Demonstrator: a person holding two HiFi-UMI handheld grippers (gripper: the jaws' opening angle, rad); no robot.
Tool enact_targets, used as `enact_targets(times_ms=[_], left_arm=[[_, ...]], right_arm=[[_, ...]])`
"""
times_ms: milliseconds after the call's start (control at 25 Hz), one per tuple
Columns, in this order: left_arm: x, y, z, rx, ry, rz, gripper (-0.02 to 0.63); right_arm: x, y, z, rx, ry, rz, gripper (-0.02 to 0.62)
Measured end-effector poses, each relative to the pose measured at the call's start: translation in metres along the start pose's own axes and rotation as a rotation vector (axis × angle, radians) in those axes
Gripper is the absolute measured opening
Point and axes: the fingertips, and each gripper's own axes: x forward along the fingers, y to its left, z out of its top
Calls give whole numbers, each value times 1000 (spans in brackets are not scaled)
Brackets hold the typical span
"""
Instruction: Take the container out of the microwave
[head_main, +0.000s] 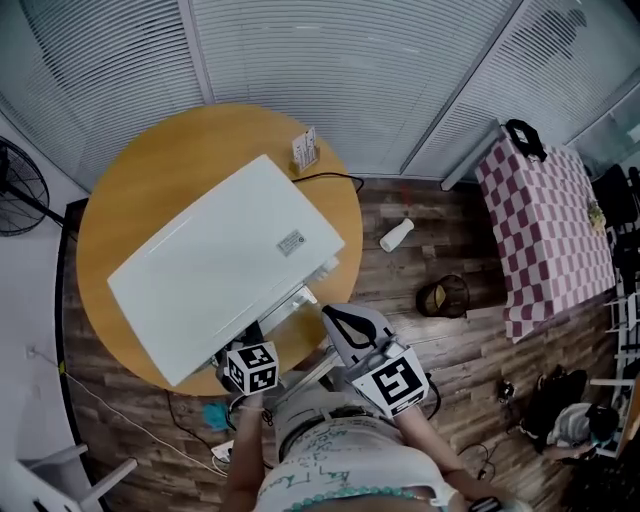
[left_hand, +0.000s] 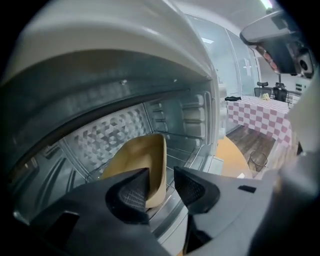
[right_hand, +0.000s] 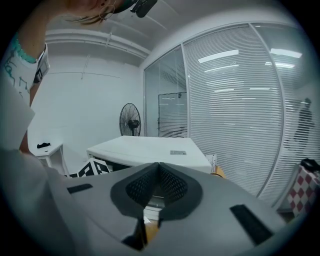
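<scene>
L claw (left_hand: 161, 186) open astride tan container (left_hand: 141, 159) rim, inside microwave (left_hand: 107, 132).

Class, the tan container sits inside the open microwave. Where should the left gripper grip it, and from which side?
Probably best to grip the container by its near wall at the rim, coming straight in through the open front of the microwave. That thin wall faces the opening, and the open jaws of the left gripper line up with it.
</scene>
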Motion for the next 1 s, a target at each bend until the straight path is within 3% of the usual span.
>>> enact_targets(times_ms=[200, 640, 1000], left_arm=[[3, 1, 1, 28, 8, 6, 143], [-2, -4, 3, -7, 26, 19, 40], [-6, -10, 3, 8, 41, 17, 34]], right_arm=[[-2, -3, -1, 7, -7, -6, -8], [-4, -3, -6, 7, 2, 26, -8], [-13, -5, -12, 14, 8, 43, -8]])
